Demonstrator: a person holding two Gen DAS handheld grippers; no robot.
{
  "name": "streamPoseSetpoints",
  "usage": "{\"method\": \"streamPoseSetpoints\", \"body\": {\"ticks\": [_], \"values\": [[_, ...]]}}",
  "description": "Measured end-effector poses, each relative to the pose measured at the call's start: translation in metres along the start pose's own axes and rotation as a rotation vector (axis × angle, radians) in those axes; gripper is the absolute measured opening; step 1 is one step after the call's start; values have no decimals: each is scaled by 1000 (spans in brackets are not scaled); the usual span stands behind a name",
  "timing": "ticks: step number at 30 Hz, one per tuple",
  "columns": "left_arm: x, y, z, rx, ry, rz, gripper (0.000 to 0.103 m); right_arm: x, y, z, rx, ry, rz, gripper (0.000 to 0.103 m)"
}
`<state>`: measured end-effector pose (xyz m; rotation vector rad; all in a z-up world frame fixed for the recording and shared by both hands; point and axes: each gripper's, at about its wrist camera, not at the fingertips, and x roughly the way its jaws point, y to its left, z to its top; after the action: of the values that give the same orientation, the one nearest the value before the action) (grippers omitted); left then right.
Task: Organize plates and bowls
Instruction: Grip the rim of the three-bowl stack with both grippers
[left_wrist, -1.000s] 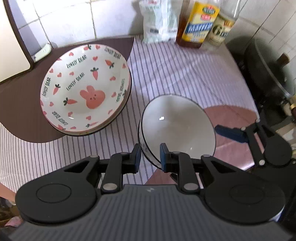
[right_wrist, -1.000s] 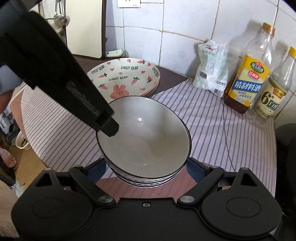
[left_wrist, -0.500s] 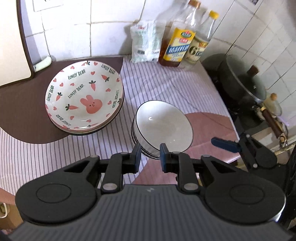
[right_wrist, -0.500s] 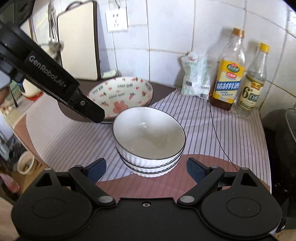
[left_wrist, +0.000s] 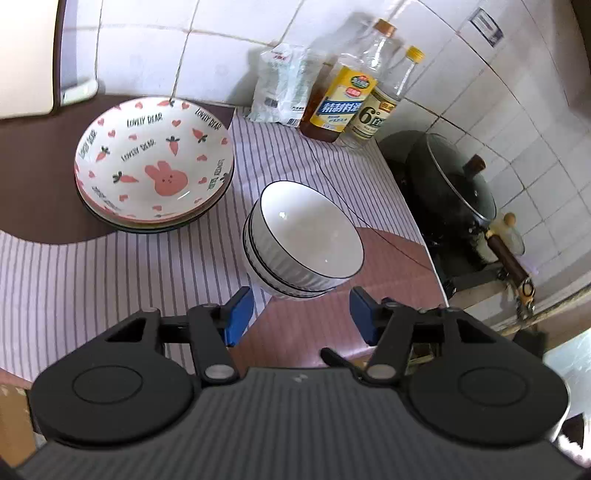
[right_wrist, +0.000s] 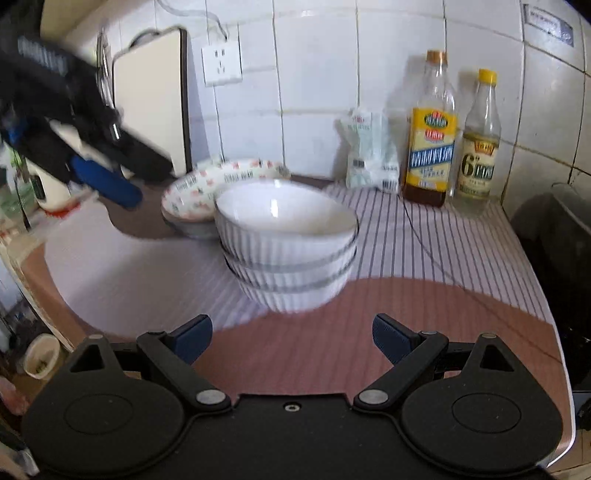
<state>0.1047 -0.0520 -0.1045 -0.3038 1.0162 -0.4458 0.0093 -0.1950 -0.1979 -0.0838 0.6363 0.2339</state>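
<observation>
A stack of three white ribbed bowls (left_wrist: 303, 251) with dark rims stands on the striped cloth; it also shows in the right wrist view (right_wrist: 288, 243). Behind it to the left sits a stack of plates (left_wrist: 153, 166) topped by a pink rabbit and carrot plate, also in the right wrist view (right_wrist: 221, 181). My left gripper (left_wrist: 301, 314) is open and empty, just short of the bowls. My right gripper (right_wrist: 291, 338) is open and empty, back from the bowls. The left gripper appears blurred in the right wrist view (right_wrist: 92, 162), raised at the upper left.
Two bottles (left_wrist: 345, 99) and a white packet (left_wrist: 284, 88) stand by the tiled wall. A dark lidded pot (left_wrist: 450, 192) sits on the stove at the right. A cutting board (right_wrist: 151, 103) leans on the wall at the left. The counter edge runs near me.
My left gripper has opened and pulled back from the bowl rim. My right gripper has drawn back and lowered. The bowl stack stays on the cloth.
</observation>
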Motion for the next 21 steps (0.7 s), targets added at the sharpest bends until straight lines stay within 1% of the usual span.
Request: {"method": "streamPoseSetpoints", "body": {"ticks": [2, 4, 5, 6, 9, 10, 12, 15, 16, 18, 20, 21], "values": [[6, 7, 5, -39, 9, -19, 61, 10, 4, -4, -35, 3, -27, 96], [17, 15, 11, -67, 26, -22, 61, 20, 8, -7, -75, 5, -70, 96], [23, 18, 14, -71, 39, -15, 58, 26, 9, -8, -88, -3, -72, 96], [29, 21, 16, -70, 56, -5, 58, 29, 8, -8, -85, -10, -69, 96], [47, 27, 22, -70, 109, 10, 53, 42, 6, -7, -40, -25, -50, 96], [51, 27, 23, -66, 121, 14, 51, 46, 5, -7, -25, -34, -42, 96], [56, 24, 23, -29, 140, 28, 49, 51, 6, -7, -5, -47, -35, 96], [61, 17, 20, 47, 165, 94, 46, 59, 3, -6, 10, -59, -29, 96], [61, 16, 20, 57, 171, 92, 46, 62, 2, -6, 16, -56, -29, 96], [55, 18, 24, 50, 167, 48, 46, 65, 0, -4, 28, -54, -22, 96], [45, 18, 29, 47, 139, -4, 51, 67, -2, -2, 43, -52, -6, 97], [42, 18, 33, 42, 130, -18, 53, 68, -4, 0, 54, -47, 4, 98]]}}
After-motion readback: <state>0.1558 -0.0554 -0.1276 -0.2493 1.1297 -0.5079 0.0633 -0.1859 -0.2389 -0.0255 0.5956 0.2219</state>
